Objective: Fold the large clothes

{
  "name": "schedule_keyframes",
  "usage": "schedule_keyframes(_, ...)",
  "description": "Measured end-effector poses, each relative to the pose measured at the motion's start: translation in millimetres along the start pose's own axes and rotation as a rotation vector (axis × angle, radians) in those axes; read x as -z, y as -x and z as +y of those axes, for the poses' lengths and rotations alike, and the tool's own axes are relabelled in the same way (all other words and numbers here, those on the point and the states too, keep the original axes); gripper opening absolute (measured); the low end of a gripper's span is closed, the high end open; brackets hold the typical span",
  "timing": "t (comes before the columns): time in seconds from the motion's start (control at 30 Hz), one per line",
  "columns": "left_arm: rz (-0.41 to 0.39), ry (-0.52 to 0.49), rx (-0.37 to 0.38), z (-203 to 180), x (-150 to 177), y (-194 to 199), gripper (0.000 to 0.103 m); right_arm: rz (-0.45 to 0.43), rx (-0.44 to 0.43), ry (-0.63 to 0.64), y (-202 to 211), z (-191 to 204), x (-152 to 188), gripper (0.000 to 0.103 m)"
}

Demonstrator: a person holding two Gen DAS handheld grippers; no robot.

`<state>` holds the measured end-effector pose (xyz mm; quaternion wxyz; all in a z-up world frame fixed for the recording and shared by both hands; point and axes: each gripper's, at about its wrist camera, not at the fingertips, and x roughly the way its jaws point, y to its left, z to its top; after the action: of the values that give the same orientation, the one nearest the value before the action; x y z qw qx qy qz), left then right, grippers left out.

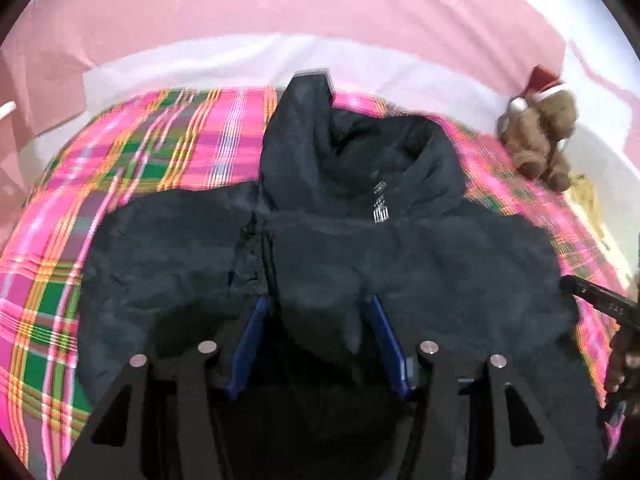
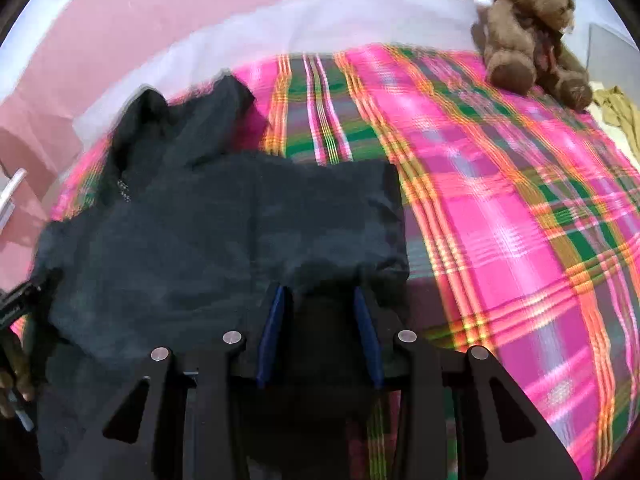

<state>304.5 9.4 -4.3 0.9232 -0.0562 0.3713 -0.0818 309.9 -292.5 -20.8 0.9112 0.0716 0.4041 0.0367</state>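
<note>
Blue pads of the left gripper [image 1: 318, 312] pinch a bunched fold of the jacket [image 1: 400, 248] at its near hem. Likewise the right gripper [image 2: 320, 300] clamps a dark fold between its pads near the jacket's right corner. Black and matte, the jacket [image 2: 200, 232] lies spread across the bed, hood [image 1: 360, 152] pointing away, a small pale label [image 1: 380, 212] below the collar and a zip line running down its front. Beneath it a plaid blanket [image 2: 500, 220] in pink, green and orange covers the bed, bare to the right of the garment. Beyond the blanket runs a white sheet [image 1: 200, 68], then a pink wall [image 1: 280, 0]. At the blanket's far right corner sits a brown teddy [image 2: 528, 40] in a red hat, well apart from the jacket. Both views are motion-blurred.
</note>
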Motion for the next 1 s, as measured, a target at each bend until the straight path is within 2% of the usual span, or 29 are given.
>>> schedule_keyframes(0.07,-0.023,-0.03,0.011,-4.7,5.2,13.7,0.056,-0.032,-0.023,0.024,17.4,10.4,4.3,0.036)
schedule_keyframes(0.13,-0.003,-0.07,-0.02,-8.5,10.5,5.8,0.056,-0.039,-0.043,0.08,23.0,28.9,9.5,0.036)
schedule_keyframes(0.17,0.031,-0.074,-0.053,-7.6,14.2,-5.9,0.056,-0.023,-0.052,0.098,18.6,36.5,12.0,0.036)
schedule_keyframes(0.23,0.078,-0.032,-0.043,0.7,20.0,-24.3,0.058,0.023,-0.05,0.119,1.6,45.4,17.6,0.036)
schedule_keyframes(0.3,0.067,-0.022,-0.037,3.0,22.5,-27.1,0.059,0.066,-0.035,0.132,-18.2,48.7,23.5,0.036)
schedule_keyframes(0.47,0.074,-0.025,-0.048,0.2,21.4,-23.1,0.058,0.067,-0.021,0.129,-20.1,49.4,24.9,0.036)
schedule_keyframes(0.57,0.064,0.004,-0.035,-1.6,21.0,0.6,0.058,0.054,-0.009,0.098,-1.3,49.7,22.9,0.037)
schedule_keyframes(0.77,-0.001,-0.009,-0.017,-14.2,28.5,66.0,0.058,-0.064,0.018,0.075,65.3,64.0,29.7,0.038)
schedule_keyframes(1.0,-0.046,0.006,0.009,-21.0,52.9,134.2,0.058,-0.164,0.019,0.078,133.6,92.9,51.6,0.038)
